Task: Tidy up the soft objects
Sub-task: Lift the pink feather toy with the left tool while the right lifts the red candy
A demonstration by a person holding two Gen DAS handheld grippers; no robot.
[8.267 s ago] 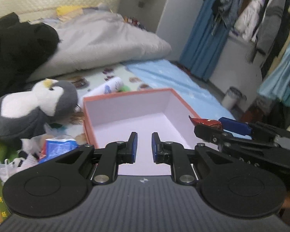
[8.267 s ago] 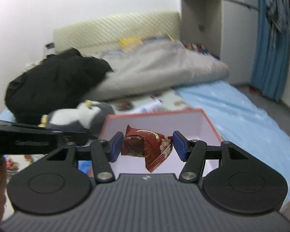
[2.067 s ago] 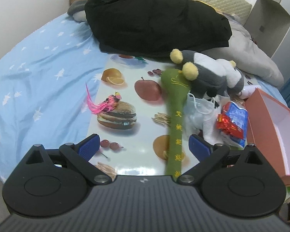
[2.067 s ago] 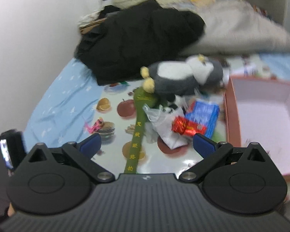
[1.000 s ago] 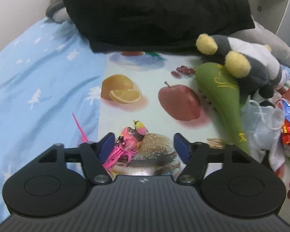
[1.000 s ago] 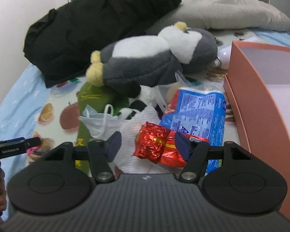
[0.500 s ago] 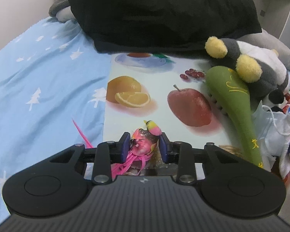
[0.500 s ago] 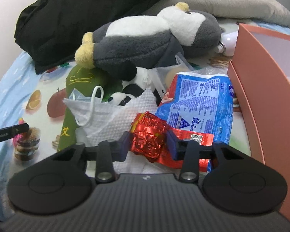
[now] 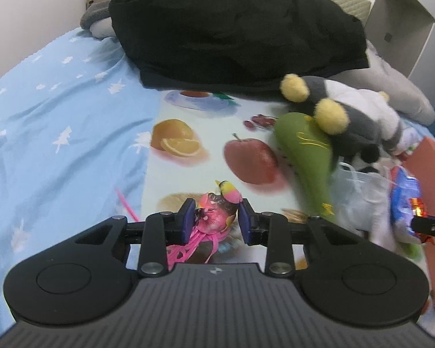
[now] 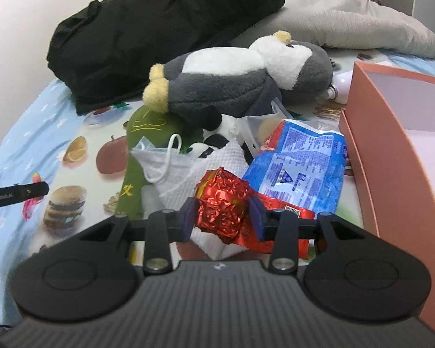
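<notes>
- Yellow embroidered characters run down the green plush club (image 10: 136, 156); one near its narrow end reads "艾", rest too blurred to make out.
- Blue snack bag (image 10: 301, 168): glossy film w/ dense white print, a triangle mark & a barcode patch on its red edge; text too small to read.
- L gripper (image 9: 216, 220): jaws have just been closing; blue pads now clamped on the pink feather bird toy (image 9: 217, 210), a small fuzzy body w/ yellow-green head & pink streamers hanging below the fingers. Toy sits over the burger print of the fruit-print mat (image 9: 188, 110), a smooth glossy sheet (orange, apple, cherries).
- R gripper (image 10: 221, 217): jaws have just been closing; pads grasp the red foil candy (image 10: 221, 203), crinkled metallic wrap w/ a gold band, above the white waffle-weave cloth (image 10: 188, 179).
- Side of L gripper in R view bears white lettering, blurred, not legible.
- Penguin plush (image 10: 235, 75): grey/white fleece, yellow pompom feet, lying on its side across the club's wide end.
- Face mask (image 10: 153, 159): white, pleated, ear loop lying over it, beside the cloth.
- Salmon-pink box (image 10: 391, 133): rigid card, pale lining, right of the bag.
- Black jacket (image 9: 232, 32) heaped behind the mat; blue star-print sheet (image 9: 58, 121) under everything.
</notes>
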